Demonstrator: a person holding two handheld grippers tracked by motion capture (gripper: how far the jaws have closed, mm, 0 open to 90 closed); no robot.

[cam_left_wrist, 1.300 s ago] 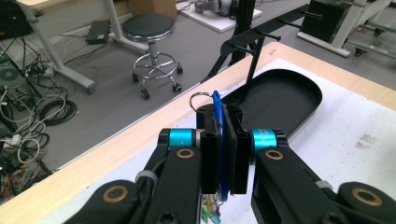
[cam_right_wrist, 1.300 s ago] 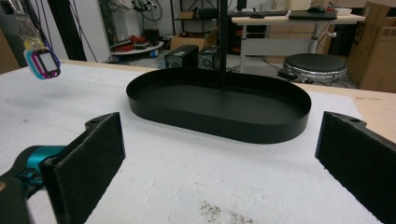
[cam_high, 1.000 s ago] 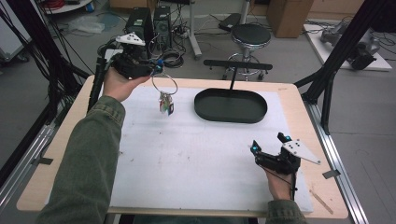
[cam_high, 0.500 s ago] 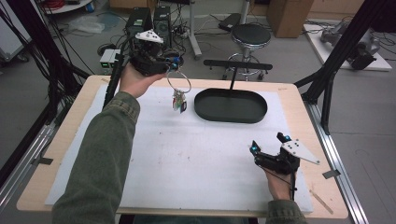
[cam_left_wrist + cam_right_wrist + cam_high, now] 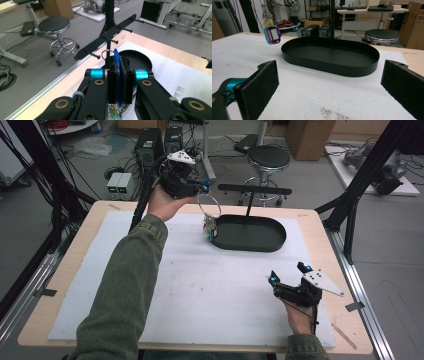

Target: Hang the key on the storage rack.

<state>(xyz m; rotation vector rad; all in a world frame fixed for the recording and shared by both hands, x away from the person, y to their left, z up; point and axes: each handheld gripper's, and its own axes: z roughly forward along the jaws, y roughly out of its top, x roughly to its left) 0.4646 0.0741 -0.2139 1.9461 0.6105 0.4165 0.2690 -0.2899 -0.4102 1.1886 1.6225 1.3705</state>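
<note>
Seemingly midway, the left gripper [image 5: 197, 187], clamped on a key ring [image 5: 209, 205], nears the rack [image 5: 107, 37] upper centre; right gripper [image 5: 289, 279] idles wide open.

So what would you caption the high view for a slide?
Left tool lifts a metal key ring with coloured tags beside an oval black tray; right tool rests open.

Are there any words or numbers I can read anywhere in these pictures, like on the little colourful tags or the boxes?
No text can be read anywhere.
Colourful tags hanging from the key ring: their white faces look blank or too blurred to read.
Cardboard box: no print can be made out.
Grey boxes on the floor: any markings are too small to read.
Black tray: no label on it.
</note>
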